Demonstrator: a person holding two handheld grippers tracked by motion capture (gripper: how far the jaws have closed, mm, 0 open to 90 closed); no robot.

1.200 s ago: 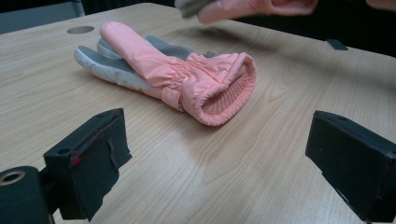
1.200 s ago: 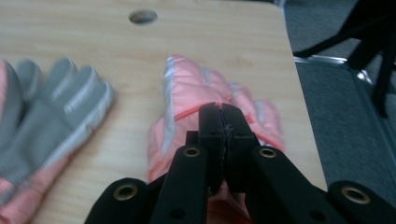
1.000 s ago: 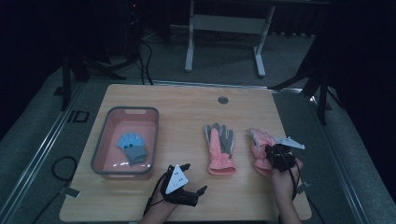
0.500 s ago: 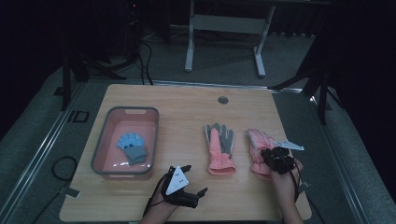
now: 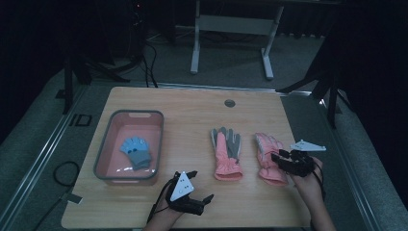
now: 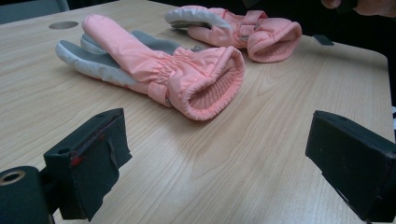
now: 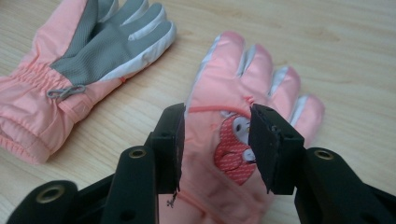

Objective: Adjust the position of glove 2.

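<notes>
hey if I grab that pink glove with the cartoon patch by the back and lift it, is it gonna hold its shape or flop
The patch glove would probably sag: its padded fabric already wrinkles at the gathered wrist. It looks light for its bulk, since it seems puffy rather than dense. The smooth shell may slip, so the right hand-held gripper, whose jaws have just been opening above it, likely needs a pinched fold.

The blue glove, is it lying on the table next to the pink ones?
No, the blue glove lies inside the pink tub, apart from the two pink gloves on the table.
</notes>
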